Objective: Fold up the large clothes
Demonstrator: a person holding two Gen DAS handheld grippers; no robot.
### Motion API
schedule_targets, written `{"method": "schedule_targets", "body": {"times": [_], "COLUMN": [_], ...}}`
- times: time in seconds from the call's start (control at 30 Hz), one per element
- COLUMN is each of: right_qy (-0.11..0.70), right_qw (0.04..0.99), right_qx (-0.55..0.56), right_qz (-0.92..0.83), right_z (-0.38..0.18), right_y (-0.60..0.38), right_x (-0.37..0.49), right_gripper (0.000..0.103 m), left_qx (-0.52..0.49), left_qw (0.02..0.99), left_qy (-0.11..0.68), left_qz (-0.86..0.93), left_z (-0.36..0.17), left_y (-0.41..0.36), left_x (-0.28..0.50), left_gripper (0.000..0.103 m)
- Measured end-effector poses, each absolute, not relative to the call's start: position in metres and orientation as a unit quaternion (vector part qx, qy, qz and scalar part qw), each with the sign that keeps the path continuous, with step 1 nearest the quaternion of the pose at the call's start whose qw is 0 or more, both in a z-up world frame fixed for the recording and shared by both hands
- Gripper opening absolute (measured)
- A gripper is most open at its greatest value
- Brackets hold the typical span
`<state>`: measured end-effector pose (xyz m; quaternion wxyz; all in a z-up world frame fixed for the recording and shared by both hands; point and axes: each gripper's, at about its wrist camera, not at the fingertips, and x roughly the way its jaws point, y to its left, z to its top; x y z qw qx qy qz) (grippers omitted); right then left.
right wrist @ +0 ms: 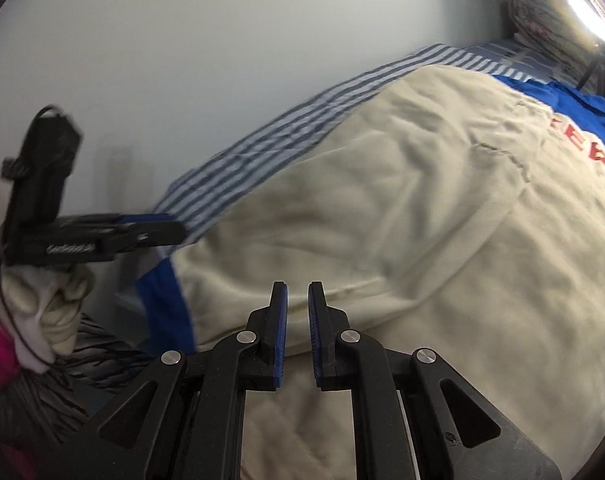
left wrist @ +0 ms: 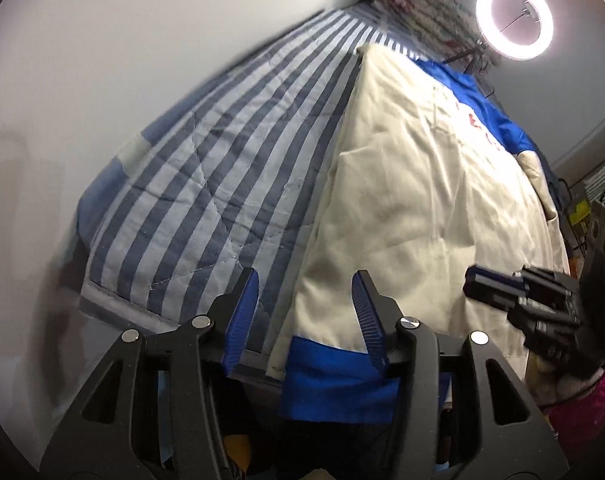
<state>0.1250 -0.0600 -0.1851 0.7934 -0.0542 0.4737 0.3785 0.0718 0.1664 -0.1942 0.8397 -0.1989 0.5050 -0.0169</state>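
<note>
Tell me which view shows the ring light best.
The left wrist view: the ring light shows there as a full glowing circle on its stand, above the far end of the bed. The right wrist view catches only a cropped, glaring arc of it at the top right edge.

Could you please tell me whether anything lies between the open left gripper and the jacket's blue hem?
Nothing visible does: the left gripper is open around the blue hem of the cream padded jacket on the striped quilt.
</note>
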Motion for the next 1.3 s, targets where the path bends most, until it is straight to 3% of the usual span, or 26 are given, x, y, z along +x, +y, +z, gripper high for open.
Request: {"method": "schedule_targets", "body": {"times": [0.3, 0.33, 0.37, 0.43, 0.53, 0.6, 0.63, 0.67, 0.7, 0.93, 1.0, 1.07, 1.13, 1.27, 1.3], "right_qy": [0.522, 0.524, 0.524, 0.528, 0.525, 0.526, 0.530, 0.534, 0.538, 0.585, 0.593, 0.597, 0.599, 0.601, 0.600], "right_qw": [0.772, 0.771, 0.771, 0.771, 0.779, 0.783, 0.784, 0.783, 0.780, 0.756, 0.753, 0.751, 0.750, 0.747, 0.747], "right_qx": [-0.072, -0.066, -0.056, -0.030, 0.003, 0.024, 0.036, 0.049, 0.060, 0.030, 0.020, 0.014, 0.018, 0.037, 0.034], "right_qz": [0.356, 0.356, 0.357, 0.354, 0.342, 0.331, 0.321, 0.314, 0.313, 0.291, 0.285, 0.281, 0.280, 0.282, 0.283], "right_z": [-0.224, -0.220, -0.218, -0.209, -0.197, -0.189, -0.185, -0.182, -0.180, -0.192, -0.200, -0.206, -0.214, -0.219, -0.218], "right_y": [-0.053, -0.054, -0.057, -0.063, -0.074, -0.079, -0.080, -0.079, -0.077, -0.022, -0.012, -0.007, -0.007, -0.011, -0.012], "right_x": [0.116, 0.118, 0.121, 0.127, 0.140, 0.152, 0.160, 0.168, 0.175, 0.213, 0.219, 0.222, 0.227, 0.228, 0.226], "right_gripper": [0.013, 0.013, 0.013, 0.014, 0.023, 0.031, 0.042, 0.052, 0.055, 0.055, 0.055, 0.055, 0.055, 0.055, 0.055], "left_qx": [-0.235, -0.231, -0.230, -0.226, -0.212, -0.210, -0.201, -0.193, -0.183, -0.149, -0.173, -0.197, -0.216, -0.256, -0.260], "left_qw": [0.816, 0.818, 0.818, 0.820, 0.833, 0.841, 0.847, 0.852, 0.857, 0.862, 0.849, 0.836, 0.823, 0.811, 0.811], "left_qy": [0.527, 0.526, 0.527, 0.525, 0.510, 0.498, 0.491, 0.484, 0.479, 0.483, 0.498, 0.511, 0.525, 0.525, 0.523], "left_qz": [-0.030, -0.027, -0.031, -0.035, -0.032, -0.038, -0.040, -0.042, -0.045, -0.032, -0.027, -0.019, -0.015, -0.033, -0.043], "left_z": [-0.218, -0.218, -0.218, -0.216, -0.207, -0.198, -0.192, -0.187, -0.183, -0.183, -0.192, -0.203, -0.215, -0.222, -0.222], "left_y": [0.172, 0.170, 0.168, 0.163, 0.156, 0.154, 0.150, 0.146, 0.141, 0.136, 0.146, 0.155, 0.162, 0.170, 0.169], "left_x": [0.077, 0.077, 0.077, 0.078, 0.074, 0.070, 0.068, 0.067, 0.066, 0.067, 0.070, 0.073, 0.075, 0.078, 0.077], "left_gripper": [0.047, 0.037, 0.016, 0.011, 0.006, 0.004, 0.003, 0.003, 0.003, 0.002, 0.011, 0.028, 0.035, 0.034, 0.025]}}
